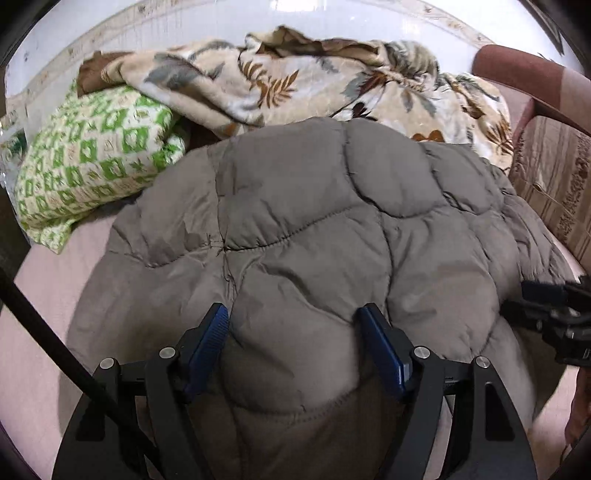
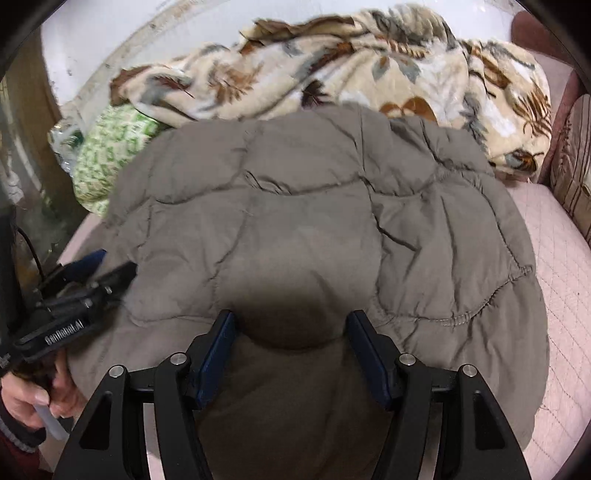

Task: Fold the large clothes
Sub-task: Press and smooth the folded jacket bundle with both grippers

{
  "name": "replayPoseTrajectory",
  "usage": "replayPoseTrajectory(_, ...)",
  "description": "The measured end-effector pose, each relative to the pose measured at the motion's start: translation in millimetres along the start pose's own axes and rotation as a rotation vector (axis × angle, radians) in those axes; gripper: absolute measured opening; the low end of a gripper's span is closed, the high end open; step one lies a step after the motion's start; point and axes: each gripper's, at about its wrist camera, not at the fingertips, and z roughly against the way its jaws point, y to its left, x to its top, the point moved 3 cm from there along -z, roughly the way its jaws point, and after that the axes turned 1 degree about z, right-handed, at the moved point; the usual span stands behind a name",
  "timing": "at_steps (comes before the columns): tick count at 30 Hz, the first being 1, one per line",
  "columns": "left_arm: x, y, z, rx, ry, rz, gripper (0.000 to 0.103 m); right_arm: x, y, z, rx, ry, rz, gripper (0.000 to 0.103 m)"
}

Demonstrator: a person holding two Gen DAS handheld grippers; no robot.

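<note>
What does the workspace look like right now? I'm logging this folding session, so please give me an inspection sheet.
Surface: pink quilted bed cover, bare at the sides.
Job's things: grey padded jacket spread across the bed, puffy and creased.
Clutter: leaf-print blanket bunched behind the jacket; green patterned pillow at back left.
Grippers: left gripper and right gripper each straddle a bulge of jacket fabric at the near edge; whether the pads press on it cannot be told.
Cables: black cable near the left gripper.
Surroundings: white wall behind; striped cushion and reddish headboard at right.
</note>
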Motion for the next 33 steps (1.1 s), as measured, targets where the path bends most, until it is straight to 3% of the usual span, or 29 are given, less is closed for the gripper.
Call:
replayPoseTrajectory(6, 9, 3, -30, 0.025, 0.044, 0.012, 0.081, 5, -11, -23, -0.001, 0.043, -0.031, 0.069)
replayPoseTrajectory(9, 8, 3, -26, 0.042, 0.061, 0.024, 0.081, 4, -10, -23, -0.012, 0.052, -0.031, 0.069)
replayPoseTrajectory(13, -3, 8, 11, 0.029, 0.038, 0.063, 0.081, 0, -1, 3, -0.011, 0.013, -0.054, 0.070)
replayPoseTrajectory(16, -19, 16, 50, 0.018, -0.007, 0.111, 0.081, -14, 7, 42, 0.018, -0.067, -0.092, 0.070)
replayPoseTrajectory(20, -46, 31, 84, 0.096, -0.020, 0.166, 0.081, -39, 14, 76, 0.011, -0.127, -0.129, 0.071)
replayPoseTrajectory(24, -68, 50, 101, 0.142, -0.011, 0.256, 0.081, -54, 20, 84, 0.015, -0.137, -0.175, 0.071)
replayPoseTrajectory(28, -75, 56, 96, 0.227, -0.004, 0.237, 0.081, -59, 35, 70, -0.004, -0.122, -0.120, 0.071)
replayPoseTrajectory(33, -84, 65, 66, 0.215, 0.037, 0.258, 0.081, -60, 51, 48, -0.058, -0.104, -0.026, 0.071)
